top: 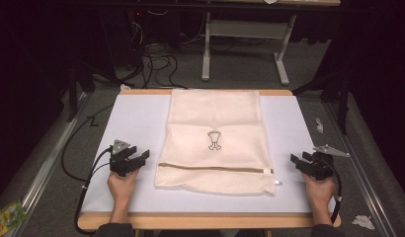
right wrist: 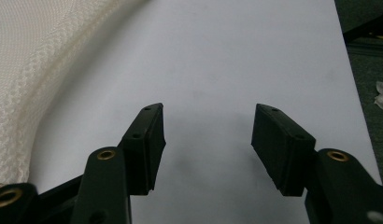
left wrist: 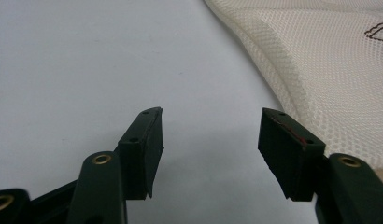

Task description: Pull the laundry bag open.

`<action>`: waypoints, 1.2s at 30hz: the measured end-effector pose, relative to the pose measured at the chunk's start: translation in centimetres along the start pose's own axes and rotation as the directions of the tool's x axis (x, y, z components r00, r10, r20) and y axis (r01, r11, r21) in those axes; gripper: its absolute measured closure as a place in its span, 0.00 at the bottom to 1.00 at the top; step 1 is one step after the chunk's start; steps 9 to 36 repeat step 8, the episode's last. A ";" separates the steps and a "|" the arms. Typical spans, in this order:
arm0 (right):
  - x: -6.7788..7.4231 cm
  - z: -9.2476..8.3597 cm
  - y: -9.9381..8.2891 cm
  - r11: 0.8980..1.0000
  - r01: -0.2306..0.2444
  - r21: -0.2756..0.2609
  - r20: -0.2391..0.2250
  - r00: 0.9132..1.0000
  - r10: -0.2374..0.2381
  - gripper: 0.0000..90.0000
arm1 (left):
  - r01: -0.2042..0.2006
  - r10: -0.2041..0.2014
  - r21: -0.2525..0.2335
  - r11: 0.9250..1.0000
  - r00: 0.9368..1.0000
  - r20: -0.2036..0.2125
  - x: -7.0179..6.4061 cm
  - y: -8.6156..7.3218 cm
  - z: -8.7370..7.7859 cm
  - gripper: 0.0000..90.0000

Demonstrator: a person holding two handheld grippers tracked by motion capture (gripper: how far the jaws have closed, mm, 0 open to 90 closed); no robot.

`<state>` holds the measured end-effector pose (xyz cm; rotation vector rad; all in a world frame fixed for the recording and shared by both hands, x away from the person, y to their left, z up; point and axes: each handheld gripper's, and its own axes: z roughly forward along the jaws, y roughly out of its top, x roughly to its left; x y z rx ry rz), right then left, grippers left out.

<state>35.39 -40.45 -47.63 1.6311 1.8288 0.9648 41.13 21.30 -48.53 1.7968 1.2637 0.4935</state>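
On the middle of the white surface (top: 136, 118) lies a cream mesh bag (top: 215, 140), flat and roughly rectangular, its far edge at the far rim of the surface. The weave is a fine honeycomb net, seen close in the left gripper view (left wrist: 329, 70) and the right gripper view (right wrist: 35, 60), with a thicker hemmed border along its sides. A small dark outline logo (top: 214, 140) sits near the bag's centre, and a zip (top: 215, 169) runs across it close to the near edge, ending at a pale pull on the bag's right end.

Left of the bag, just beside its near corner, the left claw (top: 141, 159) stands with its black, ribbed pads apart and nothing between them; bare surface shows in the gap. Right of the bag, a little farther off, the right claw (top: 298, 162) is likewise spread wide and holds nothing. Each rests in a hand at the near edge.

Beyond the bag, on grey carpet, stand metal desk legs (top: 242, 49) and a tangle of cables (top: 156, 61). Scraps of paper (top: 362, 221) lie on the floor right of the bag.
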 end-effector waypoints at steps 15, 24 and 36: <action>0.0 0.1 0.0 1.000 0.000 0.009 0.001 1.000 0.000 0.48 | 0.012 -0.012 0.023 1.000 1.000 0.004 0.1 0.1 0.2 0.44; 0.0 0.1 0.0 1.000 0.000 0.009 0.001 1.000 0.000 0.48 | 0.012 -0.012 0.023 1.000 1.000 0.004 0.1 0.1 0.2 0.44; 0.0 0.1 0.0 1.000 0.000 0.009 0.001 1.000 0.000 0.48 | 0.012 -0.012 0.023 1.000 1.000 0.004 0.1 0.1 0.2 0.44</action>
